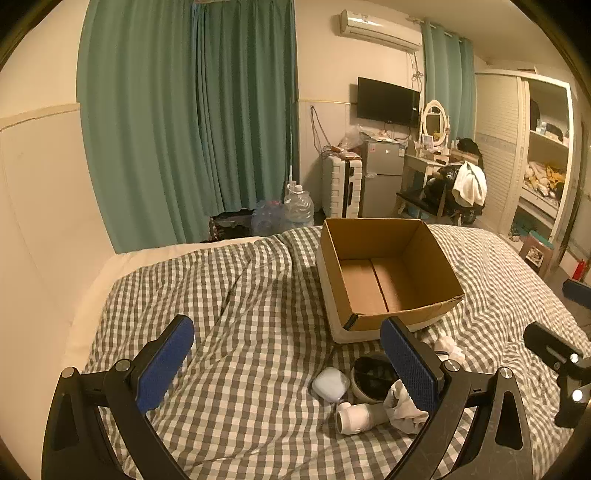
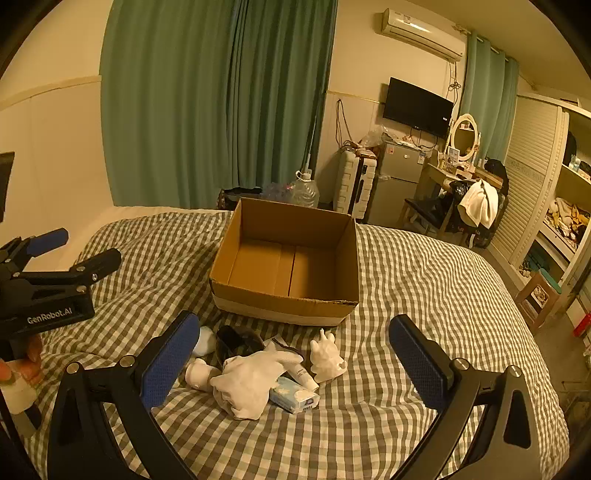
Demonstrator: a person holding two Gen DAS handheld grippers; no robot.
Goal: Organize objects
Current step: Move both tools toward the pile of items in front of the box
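Ready to start filling the cardboard box (image 2: 284, 258)

Both sets of fingers wide, holding nothing: right gripper (image 2: 295, 354) above the pile of small items (image 2: 258, 373) on the bed (image 2: 424, 280), left gripper (image 1: 288, 365) beside. Best to lift the top white cloth (image 2: 251, 384) first, then drop into the empty box just behind.

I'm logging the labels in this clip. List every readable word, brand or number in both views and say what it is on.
"GenRobot.AI": white lettering on the black body of the left gripper, seen from the right wrist.
Tissue pack: has print, too small to read.
White tube: small dark print, blurred.
TV: a logo on the lower edge, unreadable.
Fridge: door stickers, unreadable.
Air conditioner: a sticker, unreadable.
Cardboard box: no print seen.
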